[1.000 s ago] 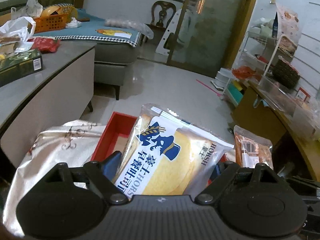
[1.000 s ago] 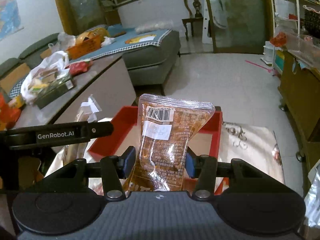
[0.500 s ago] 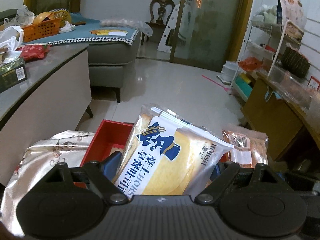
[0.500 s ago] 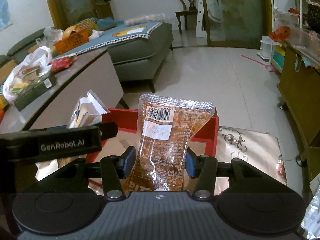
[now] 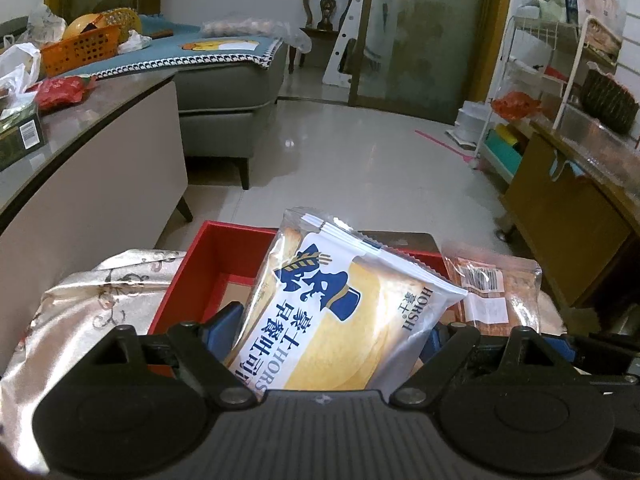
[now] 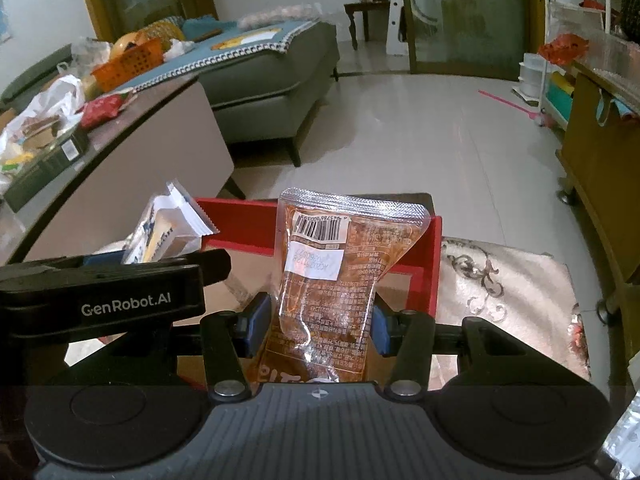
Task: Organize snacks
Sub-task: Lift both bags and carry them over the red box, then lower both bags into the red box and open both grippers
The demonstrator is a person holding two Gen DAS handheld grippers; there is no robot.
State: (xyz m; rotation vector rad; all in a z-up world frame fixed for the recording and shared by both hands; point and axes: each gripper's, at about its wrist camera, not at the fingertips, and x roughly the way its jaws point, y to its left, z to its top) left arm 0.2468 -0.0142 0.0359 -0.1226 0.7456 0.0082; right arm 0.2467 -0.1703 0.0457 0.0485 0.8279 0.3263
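Observation:
My left gripper (image 5: 326, 332) is shut on a white, blue and yellow bread packet (image 5: 340, 320) and holds it over the near part of a red open box (image 5: 216, 252). My right gripper (image 6: 314, 324) is shut on a clear packet of brown snack with a barcode (image 6: 336, 280) and holds it upright over the same red box (image 6: 434, 264). The brown packet also shows in the left wrist view (image 5: 492, 292), to the right of the bread packet. The bread packet and the left gripper show at the left of the right wrist view (image 6: 168, 232).
The red box sits on a silver patterned cloth (image 5: 88, 304) over a small table. A long grey counter (image 5: 88, 136) with bags and boxes runs along the left. A grey sofa (image 6: 272, 76) is behind it. A wooden cabinet (image 5: 568, 216) stands at the right.
Both grippers have moved forward and down toward the red box with their packets. The two packets now sit closer side by side over the box.

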